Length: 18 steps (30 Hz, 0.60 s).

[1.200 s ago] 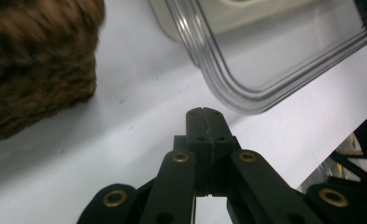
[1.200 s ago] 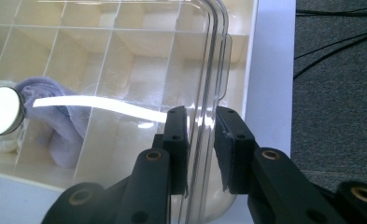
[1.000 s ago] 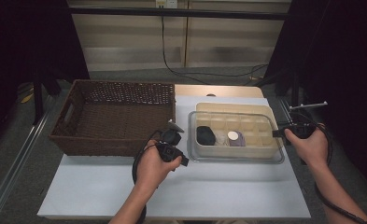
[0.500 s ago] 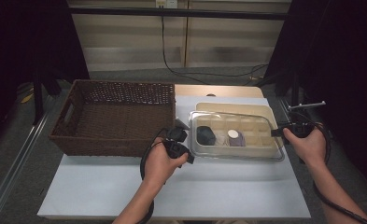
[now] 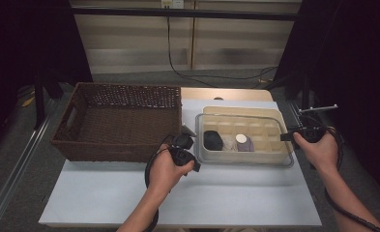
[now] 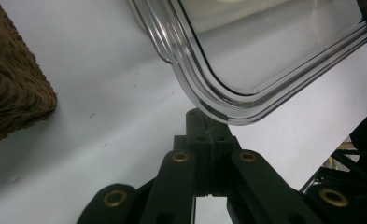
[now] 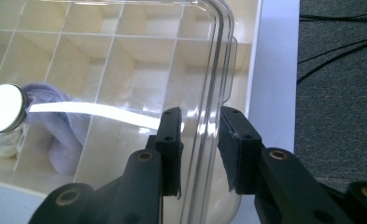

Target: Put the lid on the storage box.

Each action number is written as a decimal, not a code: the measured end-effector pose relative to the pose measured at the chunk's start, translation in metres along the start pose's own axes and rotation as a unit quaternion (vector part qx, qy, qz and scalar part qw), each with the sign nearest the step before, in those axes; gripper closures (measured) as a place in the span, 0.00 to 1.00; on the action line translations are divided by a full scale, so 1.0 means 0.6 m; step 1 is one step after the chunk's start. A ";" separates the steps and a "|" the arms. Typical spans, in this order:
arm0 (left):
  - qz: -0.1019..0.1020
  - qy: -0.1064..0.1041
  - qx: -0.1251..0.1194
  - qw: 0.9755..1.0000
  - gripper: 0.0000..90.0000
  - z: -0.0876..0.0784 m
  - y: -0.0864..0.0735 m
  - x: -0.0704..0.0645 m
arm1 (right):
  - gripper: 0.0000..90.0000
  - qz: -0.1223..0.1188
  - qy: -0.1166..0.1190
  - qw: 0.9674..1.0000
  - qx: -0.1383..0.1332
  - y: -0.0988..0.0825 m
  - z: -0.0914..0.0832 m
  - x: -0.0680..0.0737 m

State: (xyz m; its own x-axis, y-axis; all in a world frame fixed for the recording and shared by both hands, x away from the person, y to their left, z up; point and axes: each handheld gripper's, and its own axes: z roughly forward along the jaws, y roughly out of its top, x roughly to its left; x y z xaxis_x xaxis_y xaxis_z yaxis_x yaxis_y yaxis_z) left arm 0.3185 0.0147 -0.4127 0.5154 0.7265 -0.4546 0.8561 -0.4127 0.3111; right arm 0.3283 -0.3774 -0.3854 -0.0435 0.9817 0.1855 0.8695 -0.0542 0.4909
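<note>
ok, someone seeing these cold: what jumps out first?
Probably the clear lid lying over the cream divided box at the table's right, with a gripper at each end: the left gripper, shut, sits at its near-left corner, and the right gripper straddles its right rim, jaws just opening. Next, the big brown wicker basket on the left, then the dark lump and round white cap inside the box.

Grey floor (image 5: 28,159) — pale wall panels (image 5: 129,43) behind.
</note>
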 end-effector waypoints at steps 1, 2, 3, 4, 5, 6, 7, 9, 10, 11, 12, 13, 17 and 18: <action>0.000 0.000 0.000 1.000 1.00 0.000 0.000 0.000 | 0.77 0.001 0.001 1.000 -0.001 -0.001 -0.001 0.000; -0.001 0.000 0.002 1.000 1.00 0.002 0.001 -0.001 | 0.78 0.001 0.000 1.000 -0.002 -0.002 -0.002 0.000; -0.002 -0.002 0.003 1.000 1.00 0.005 0.003 -0.003 | 0.78 0.001 0.001 1.000 -0.001 -0.002 -0.002 -0.001; 0.001 -0.002 0.003 1.000 1.00 0.006 0.005 -0.005 | 0.77 -0.001 0.002 1.000 0.000 -0.003 -0.003 -0.001; 0.003 -0.006 0.003 1.000 1.00 0.007 0.007 -0.007 | 0.77 -0.003 0.002 1.000 0.000 -0.003 -0.003 -0.001; 0.003 -0.006 0.003 1.000 1.00 0.007 0.007 -0.007 | 0.77 -0.004 0.001 1.000 0.001 -0.003 -0.003 -0.001; 0.005 -0.007 0.003 1.000 1.00 0.008 0.009 -0.010 | 0.77 -0.005 0.000 1.000 0.001 -0.003 -0.003 -0.001; 0.005 -0.009 0.004 1.000 1.00 0.010 0.016 -0.015 | 0.75 -0.006 -0.001 1.000 0.002 -0.002 -0.004 -0.001; 0.006 -0.008 0.003 1.000 1.00 0.012 0.023 -0.018 | 0.74 -0.005 -0.001 1.000 0.000 -0.001 -0.003 -0.001; 0.007 -0.012 0.004 1.000 1.00 0.014 0.026 -0.018 | 0.74 -0.007 -0.001 1.000 0.000 0.000 -0.004 -0.002; 0.007 -0.012 0.004 1.000 1.00 0.014 0.026 -0.018 | 0.74 -0.007 -0.001 1.000 0.000 0.000 -0.004 -0.002; 0.006 -0.006 0.003 1.000 1.00 0.015 0.029 -0.020 | 0.74 -0.006 -0.001 1.000 0.000 0.000 -0.004 -0.002; 0.010 -0.006 0.001 1.000 1.00 0.018 0.041 -0.024 | 0.74 -0.008 0.002 1.000 -0.002 0.001 -0.007 -0.005; 0.007 -0.007 -0.001 1.000 1.00 0.019 0.043 -0.025 | 0.74 -0.008 0.002 1.000 -0.002 0.001 -0.007 -0.005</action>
State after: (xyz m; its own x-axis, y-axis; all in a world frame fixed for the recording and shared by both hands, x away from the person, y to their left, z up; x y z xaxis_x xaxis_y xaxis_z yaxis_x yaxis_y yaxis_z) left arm 0.3331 -0.0134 -0.4075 0.5286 0.7121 -0.4621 0.8483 -0.4223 0.3196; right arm 0.3269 -0.3809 -0.3821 -0.0589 0.9816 0.1814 0.8670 -0.0397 0.4967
